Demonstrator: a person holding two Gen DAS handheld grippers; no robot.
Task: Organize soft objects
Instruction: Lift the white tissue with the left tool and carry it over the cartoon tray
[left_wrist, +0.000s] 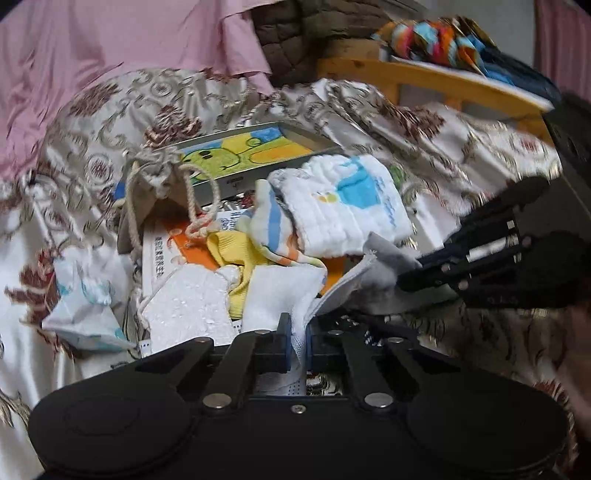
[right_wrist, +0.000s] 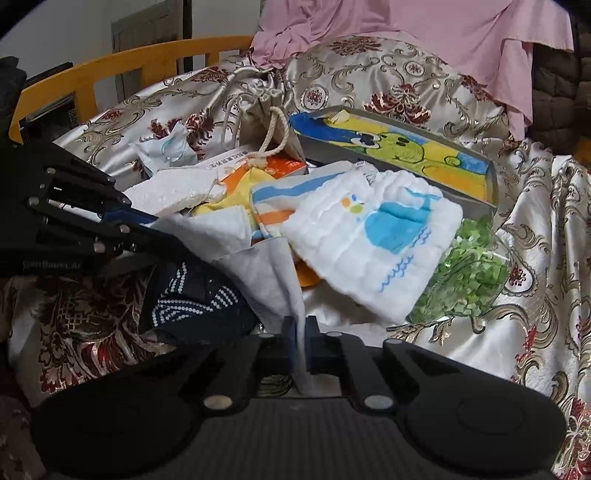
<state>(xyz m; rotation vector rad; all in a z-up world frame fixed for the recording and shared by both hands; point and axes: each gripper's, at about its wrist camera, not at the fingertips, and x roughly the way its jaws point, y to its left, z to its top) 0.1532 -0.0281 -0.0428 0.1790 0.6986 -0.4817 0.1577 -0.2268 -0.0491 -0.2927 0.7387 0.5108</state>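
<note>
A grey-and-white cloth (left_wrist: 384, 266) (right_wrist: 258, 273) hangs stretched between both grippers over a pile of soft items. My left gripper (left_wrist: 299, 347) (right_wrist: 162, 230) is shut on its white gauze edge. My right gripper (right_wrist: 301, 343) (left_wrist: 413, 271) is shut on the opposite grey edge. Behind the cloth lie a white towel with a blue whale (left_wrist: 347, 210) (right_wrist: 376, 243), a blue-and-orange striped cloth (left_wrist: 269, 229) (right_wrist: 273, 199) and a yellow cloth (left_wrist: 236, 258) (right_wrist: 210, 208). A dark blue dotted sock (right_wrist: 195, 295) lies below the left gripper.
All this rests on a floral satin bedspread (right_wrist: 535, 258). Around the pile are a drawstring bag (left_wrist: 155, 192), a framed cartoon picture (right_wrist: 406, 147), an orange-and-white box (left_wrist: 173, 251), a white foam piece (right_wrist: 170, 188), a tissue pack (left_wrist: 85, 306) and green leaves (right_wrist: 469, 273). A wooden rail (right_wrist: 129, 62) borders the bed.
</note>
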